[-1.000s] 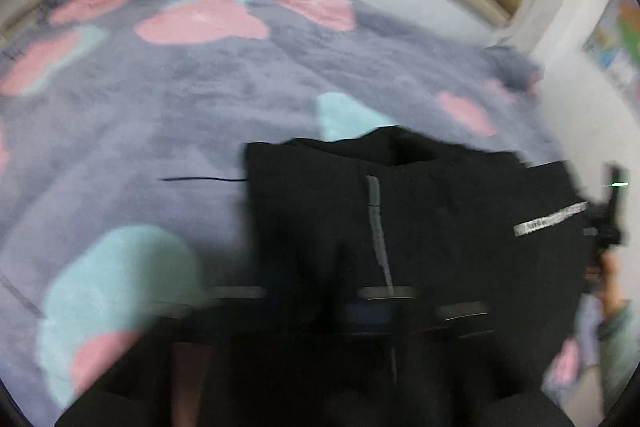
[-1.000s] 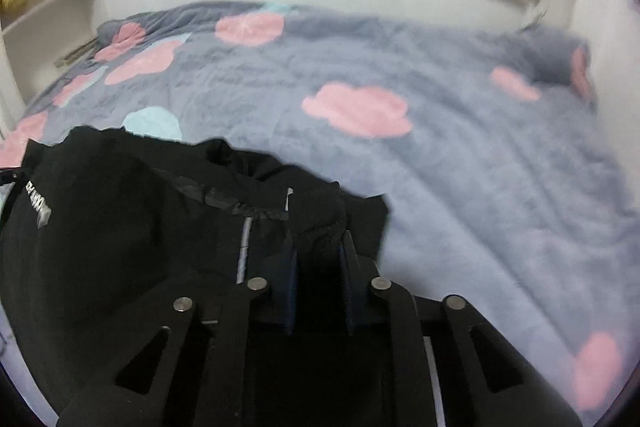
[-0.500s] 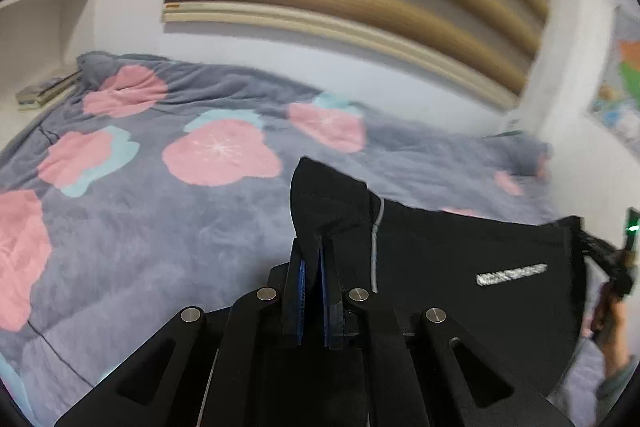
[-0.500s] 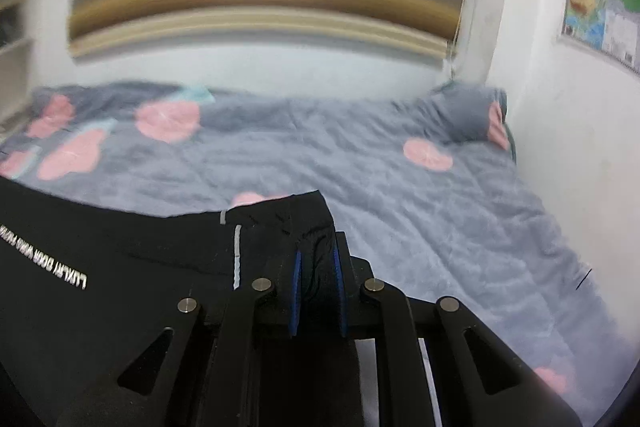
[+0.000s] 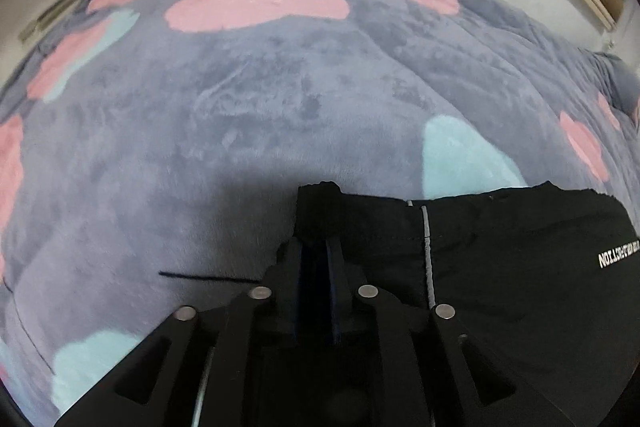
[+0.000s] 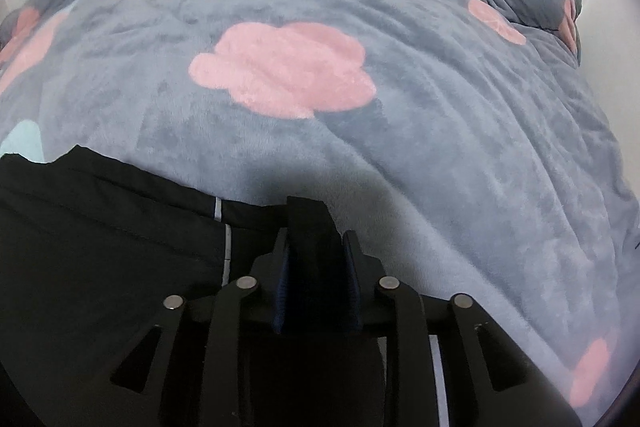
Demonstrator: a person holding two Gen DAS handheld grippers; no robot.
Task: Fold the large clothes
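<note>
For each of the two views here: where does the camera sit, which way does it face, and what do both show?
Left wrist: sits behind the left claw, angled down at the blanket; black garment corner between its just-opening fingers.
Right wrist: behind the right claw, same downward tilt, jaws likewise just opening around the garment's other corner.
Shared: garment and blanket; no hand visible.

The black garment (image 5: 500, 267), with white lettering and a pale seam stripe, lies flat on the grey blanket (image 5: 240, 127).

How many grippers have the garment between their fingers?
2: the left gripper at the garment's left corner, the right gripper at its right corner. Both jaws have just been opening.
</note>
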